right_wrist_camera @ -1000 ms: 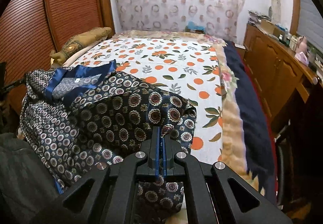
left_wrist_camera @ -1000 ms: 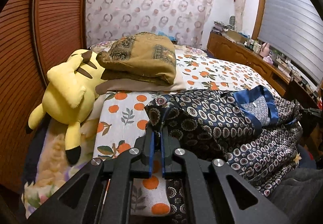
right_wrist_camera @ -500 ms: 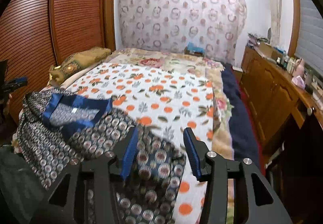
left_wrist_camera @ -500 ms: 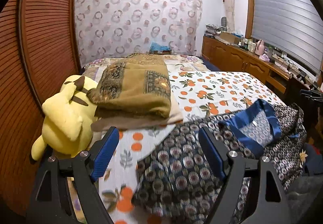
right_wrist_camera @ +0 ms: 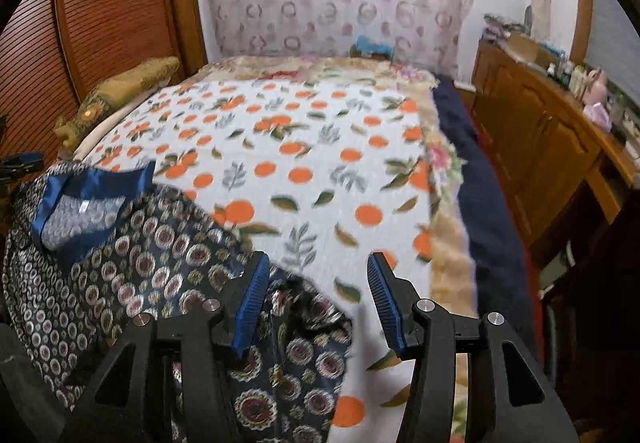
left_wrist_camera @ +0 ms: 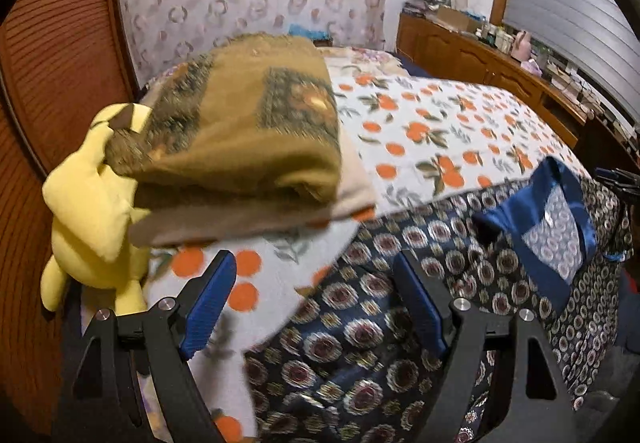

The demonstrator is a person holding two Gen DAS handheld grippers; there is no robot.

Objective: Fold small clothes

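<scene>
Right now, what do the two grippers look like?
Both look alike. The left gripper and right gripper have matte black angular frames with triangular cut-outs and round silver bolt heads. Each finger carries a long blue ribbed pad. No cables, markings or sleeves show.

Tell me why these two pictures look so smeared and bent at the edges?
Left wrist view: motion blur smears the folded olive-brown blanket and yellow plush toy; the dark patterned satin garment streaks below. Right wrist view: the orange-print bedspread is softly blurred, the brown slatted wardrobe door bows from fisheye distortion. Both have dark round corners; the blue-padded fingers stay sharp.
</scene>
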